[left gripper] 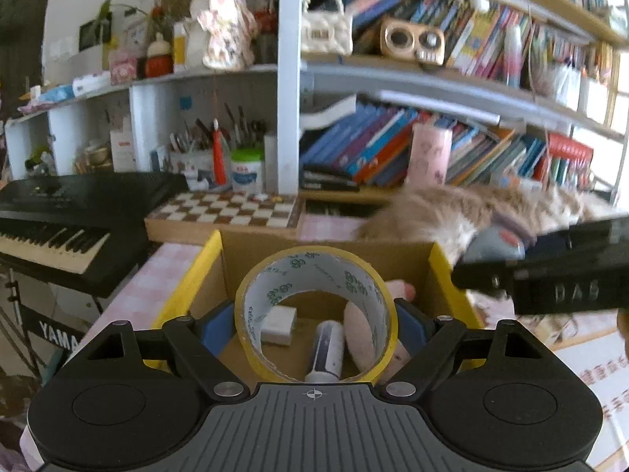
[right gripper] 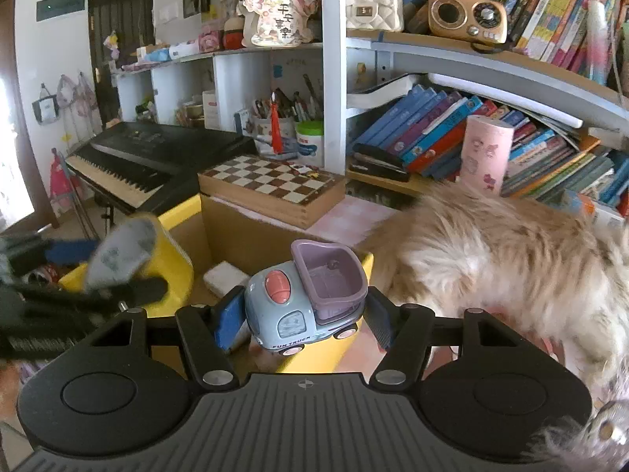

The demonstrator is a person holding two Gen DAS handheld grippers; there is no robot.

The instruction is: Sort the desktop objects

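pink checked cloth [left gripper: 157, 275] covers the desk. on it stands an open cardboard box [left gripper: 436, 259] with yellow flaps; inside lie a white block [left gripper: 279, 324] and a small tube [left gripper: 326, 350]. left gripper [left gripper: 314, 322] clamps a tape roll [left gripper: 314, 314] upright between its blue pads, over the box. right gripper [right gripper: 302, 314] clamps a toy truck [right gripper: 306, 299] by its sides, at the box's yellow edge. a furry animal [right gripper: 491, 259] lies on the desk just right of the box. behind the box sits a chessboard [right gripper: 271, 187]; left of it, a black keyboard [right gripper: 153, 157]. white shelves [right gripper: 334, 78] at the back hold books [right gripper: 432, 129], a pen pot, a radio [right gripper: 466, 17] and a white bag [right gripper: 373, 8].
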